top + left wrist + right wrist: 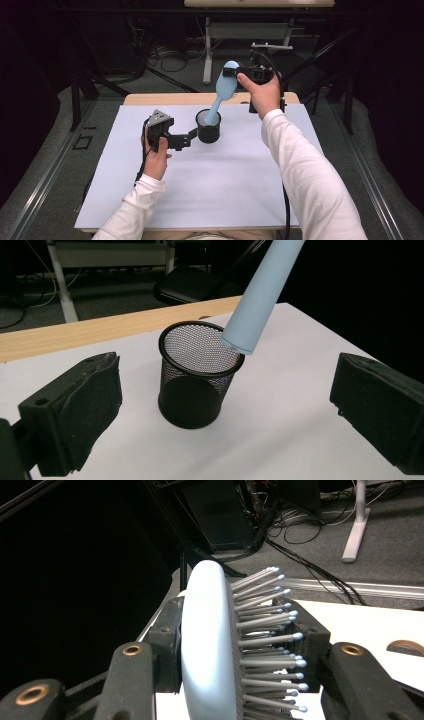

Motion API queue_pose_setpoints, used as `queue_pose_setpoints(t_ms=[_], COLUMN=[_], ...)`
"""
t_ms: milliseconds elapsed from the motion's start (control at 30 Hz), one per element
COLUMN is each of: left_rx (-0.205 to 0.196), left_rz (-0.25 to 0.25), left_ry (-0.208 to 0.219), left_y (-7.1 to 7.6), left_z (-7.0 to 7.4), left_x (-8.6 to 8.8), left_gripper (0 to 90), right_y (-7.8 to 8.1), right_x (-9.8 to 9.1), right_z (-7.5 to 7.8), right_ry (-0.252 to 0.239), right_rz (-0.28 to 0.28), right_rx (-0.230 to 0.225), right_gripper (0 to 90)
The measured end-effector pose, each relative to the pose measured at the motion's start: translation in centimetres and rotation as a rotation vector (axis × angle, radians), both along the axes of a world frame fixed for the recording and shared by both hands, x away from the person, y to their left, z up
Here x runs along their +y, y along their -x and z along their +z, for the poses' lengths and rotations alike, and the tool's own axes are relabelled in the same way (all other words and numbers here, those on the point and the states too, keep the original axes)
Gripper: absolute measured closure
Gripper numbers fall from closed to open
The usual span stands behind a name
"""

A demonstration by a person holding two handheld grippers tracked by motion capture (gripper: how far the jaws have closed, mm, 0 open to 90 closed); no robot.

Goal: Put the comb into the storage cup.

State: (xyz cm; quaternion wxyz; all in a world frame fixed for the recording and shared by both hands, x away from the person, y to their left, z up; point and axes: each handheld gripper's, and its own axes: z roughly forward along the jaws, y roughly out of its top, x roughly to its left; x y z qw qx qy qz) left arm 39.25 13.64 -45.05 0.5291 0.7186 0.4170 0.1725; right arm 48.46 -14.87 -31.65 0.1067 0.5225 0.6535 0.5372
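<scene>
The right gripper (231,71) clamps the head of a light blue hairbrush (223,90), whose handle tip sits at the rim of a black mesh cup (208,131) on the white surface (225,180). The left gripper (192,135) stands wide open beside the cup, holding nothing.

Left gripper (192,134) gapes low; right gripper (231,71) is clamped, raised.
</scene>
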Motion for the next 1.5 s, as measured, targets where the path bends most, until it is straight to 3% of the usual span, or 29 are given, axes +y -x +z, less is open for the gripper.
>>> queue_pose_setpoints(t_ms=[1067,1500], left_rx=[0.009,0.013], left_rz=[0.01,0.005], left_ry=[0.011,0.013], left_y=[-0.2,-0.2], left_z=[0.0,0.0], left_x=[0.4,0.5], left_gripper=[0.5,0.5], right_y=[-1.4,-1.9], right_x=[2.7,3.7], right_z=[-0.8,-1.8], right_ry=[0.13,0.153], right_rz=[-0.015,-0.007], right_rx=[-0.056,-0.051], right_gripper=[49.7,49.7])
